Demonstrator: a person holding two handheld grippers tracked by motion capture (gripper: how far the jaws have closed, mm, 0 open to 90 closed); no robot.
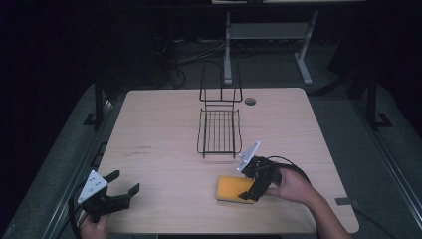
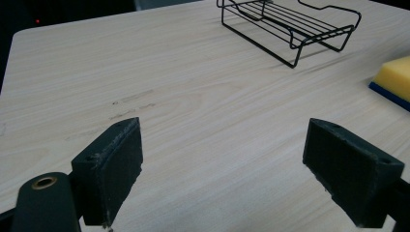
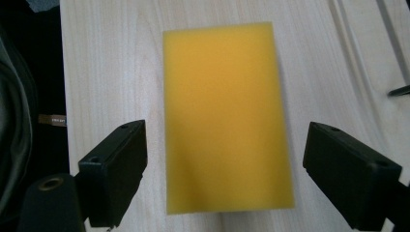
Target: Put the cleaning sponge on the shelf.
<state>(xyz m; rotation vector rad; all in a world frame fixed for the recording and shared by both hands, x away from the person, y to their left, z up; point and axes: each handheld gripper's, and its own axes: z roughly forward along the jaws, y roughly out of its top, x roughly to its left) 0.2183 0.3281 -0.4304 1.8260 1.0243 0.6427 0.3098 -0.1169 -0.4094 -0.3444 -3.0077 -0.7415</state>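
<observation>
A yellow sponge (image 1: 230, 189) with a blue underside lies flat on the wooden table (image 1: 164, 124), near the front edge right of centre. My right gripper (image 1: 247, 185) hovers over its right end, open. In the right gripper view the sponge (image 3: 225, 111) lies between the pads (image 3: 118, 169) of my right gripper (image 3: 227, 179), with a gap on both sides. My left gripper (image 1: 125, 182) stands open at the front left corner, holding nothing. In the left gripper view, my left gripper (image 2: 229, 169) looks over bare wood, with the sponge (image 2: 394, 77) far off to the right.
A black wire rack (image 1: 219, 132) with an upright back stands in the middle of the table, beyond the sponge; the same rack (image 2: 290, 24) appears in the left gripper view. A round cable hole (image 1: 250, 101) sits near the far edge. Another table's white legs (image 1: 228, 50) stand behind.
</observation>
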